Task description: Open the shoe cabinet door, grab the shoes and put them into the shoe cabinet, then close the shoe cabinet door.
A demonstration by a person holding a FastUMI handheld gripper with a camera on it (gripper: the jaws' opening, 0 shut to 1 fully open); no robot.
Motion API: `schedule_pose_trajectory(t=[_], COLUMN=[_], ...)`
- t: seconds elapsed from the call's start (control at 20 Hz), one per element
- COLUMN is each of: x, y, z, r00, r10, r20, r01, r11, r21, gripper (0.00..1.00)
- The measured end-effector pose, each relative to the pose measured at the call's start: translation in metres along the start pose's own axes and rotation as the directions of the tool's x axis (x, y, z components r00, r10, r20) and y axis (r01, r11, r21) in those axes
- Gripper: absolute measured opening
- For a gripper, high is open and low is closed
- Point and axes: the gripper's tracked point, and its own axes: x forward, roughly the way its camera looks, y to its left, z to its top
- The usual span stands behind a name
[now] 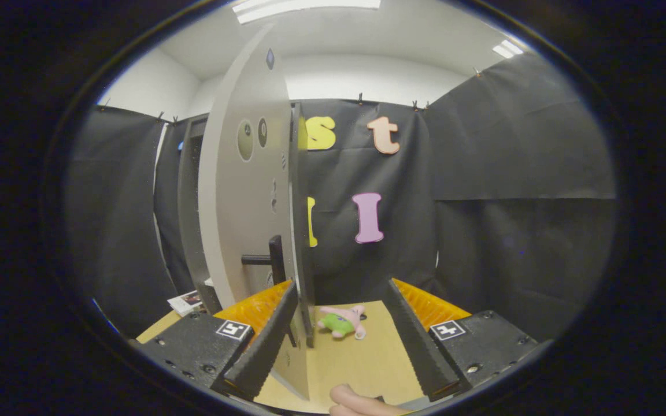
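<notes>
We see one flat, smooth grey cabinet door (240,190) standing edge-on ahead with one dark bar handle (272,260), our gripper (341,323) spread wide and empty, and one soft plush toy (341,322) on the wooden tabletop (356,358).

Handheld two-finger gripper (341,335) at the bottom of the frame, two long ribbed fingers (263,341) with toothed inner faces, black blocky mounts with screws, a square black-and-white marker tag (233,330) on each mount, bare fingertip (351,400) at bottom centre
</notes>
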Motion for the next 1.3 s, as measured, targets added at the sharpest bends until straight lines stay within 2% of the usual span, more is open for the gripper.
schedule_pose_trajectory(t=[0.35, 0.8, 1.3], x=[-0.008, -0.011, -0.019], y=[0.013, 0.046, 0.09], z=[0.012, 0.003, -0.001], r00=[0.996, 0.998, 0.998], r10=[-0.075, 0.013, 0.038], r20=[0.052, 0.061, 0.057], r01=[0.078, -0.013, -0.037], r11=[0.995, 1.0, 0.999], r21=[-0.059, 0.0, -0.018], gripper=[0.96, 0.95, 0.95])
